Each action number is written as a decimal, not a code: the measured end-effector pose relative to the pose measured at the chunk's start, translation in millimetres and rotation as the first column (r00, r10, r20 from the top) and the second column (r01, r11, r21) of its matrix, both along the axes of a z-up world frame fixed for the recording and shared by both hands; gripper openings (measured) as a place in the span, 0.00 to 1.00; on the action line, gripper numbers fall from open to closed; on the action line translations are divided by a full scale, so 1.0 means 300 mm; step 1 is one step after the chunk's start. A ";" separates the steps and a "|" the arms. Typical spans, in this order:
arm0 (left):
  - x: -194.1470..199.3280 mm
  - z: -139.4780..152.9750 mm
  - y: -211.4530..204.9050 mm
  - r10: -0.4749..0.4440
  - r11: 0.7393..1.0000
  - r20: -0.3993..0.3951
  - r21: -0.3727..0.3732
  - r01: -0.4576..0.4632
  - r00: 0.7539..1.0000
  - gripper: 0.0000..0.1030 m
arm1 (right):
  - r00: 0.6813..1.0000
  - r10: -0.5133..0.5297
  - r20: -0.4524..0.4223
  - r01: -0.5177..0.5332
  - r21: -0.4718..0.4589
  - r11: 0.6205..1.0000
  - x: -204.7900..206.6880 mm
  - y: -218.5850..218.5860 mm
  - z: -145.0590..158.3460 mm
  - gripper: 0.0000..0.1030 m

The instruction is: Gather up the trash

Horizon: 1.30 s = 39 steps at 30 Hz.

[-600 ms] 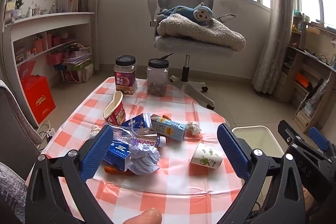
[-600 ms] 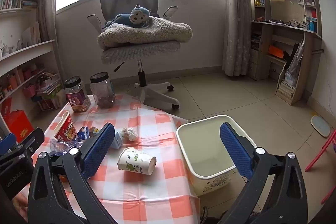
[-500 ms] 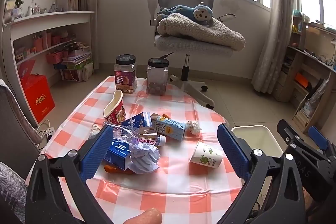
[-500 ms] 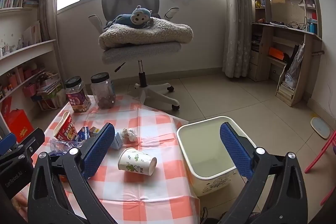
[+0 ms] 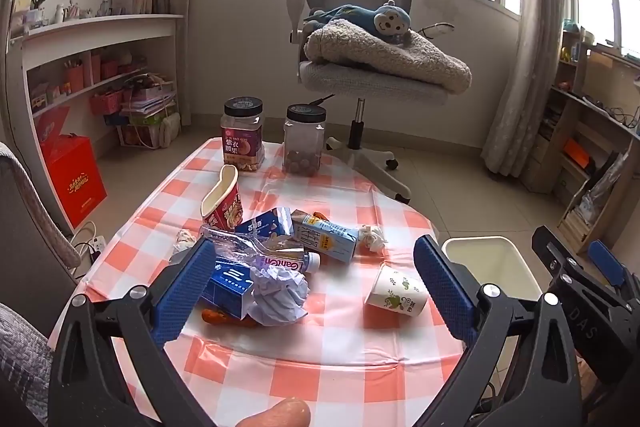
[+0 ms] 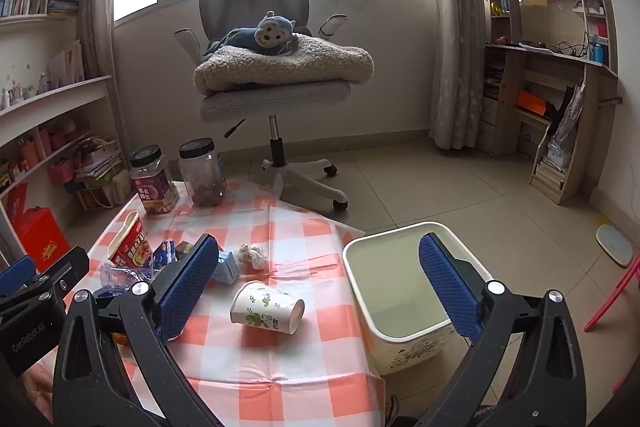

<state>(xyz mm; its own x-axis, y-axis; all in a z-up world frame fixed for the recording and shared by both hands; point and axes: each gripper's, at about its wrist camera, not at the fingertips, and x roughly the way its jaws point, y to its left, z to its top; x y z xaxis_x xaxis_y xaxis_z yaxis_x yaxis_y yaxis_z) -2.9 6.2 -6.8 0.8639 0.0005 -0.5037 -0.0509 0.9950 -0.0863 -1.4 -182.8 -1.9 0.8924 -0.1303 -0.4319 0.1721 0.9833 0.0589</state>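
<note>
Two claws: both hover above the checked surface (image 5: 320, 359), jaws spread wide, nothing between them.
Left claw (image 5: 316, 285): open; its blue pads frame the trash pile.
Right claw (image 6: 326, 285): open; its pads frame the paper cup and the bin's near rim.
Paper cup (image 6: 267, 312): lies on its side on the surface, between the right claw's pads, nearer the left pad; mouth turned toward the bin.
Waste bin (image 6: 404, 337): cream, stands on the floor beside the surface's edge, partly behind the right claw's right pad.
Crumpled paper (image 5: 280, 297): between the left claw's pads, just beside its left pad, touching the blue carton (image 5: 230, 285).
Crushed plastic bottle (image 5: 256, 251): lies beyond the crumpled paper, its cap end toward the milk carton (image 5: 326, 237).
Noodle cup (image 5: 222, 201): tilted, beyond the left pad.
Tissue wad (image 5: 370, 237): beyond the paper cup, beside the milk carton.
Two jars (image 5: 242, 135): upright at the surface's far end.
Office chair (image 5: 360, 67): beyond the surface, carrying a blanket and a plush monkey (image 5: 372, 21).
</note>
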 end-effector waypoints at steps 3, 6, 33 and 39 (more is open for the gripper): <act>0.005 0.000 0.005 0.004 1.000 -0.006 -0.002 -0.004 1.000 0.93 | 1.000 0.005 0.001 -0.005 -0.001 1.000 0.002 0.001 0.003 0.93; 0.010 -0.001 0.007 0.008 1.000 -0.009 -0.002 -0.008 1.000 0.93 | 1.000 0.013 -0.001 -0.013 -0.004 1.000 0.006 0.012 0.006 0.93; 0.012 -0.002 0.019 0.017 1.000 -0.016 -0.004 -0.017 1.000 0.93 | 1.000 0.025 -0.008 -0.025 0.013 1.000 0.004 0.011 -0.012 0.93; 0.013 -0.004 0.019 0.018 1.000 -0.019 -0.006 -0.018 1.000 0.93 | 1.000 0.026 -0.009 -0.026 0.014 1.000 0.005 0.013 -0.016 0.93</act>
<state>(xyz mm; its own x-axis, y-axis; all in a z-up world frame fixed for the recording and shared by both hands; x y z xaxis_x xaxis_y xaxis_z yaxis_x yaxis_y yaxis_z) 1.1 12.1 -8.1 0.8540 0.0125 -0.5201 -0.0701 0.9934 -0.0911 0.1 -179.0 -6.7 0.8915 -0.1007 -0.4417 0.1467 0.9866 0.0712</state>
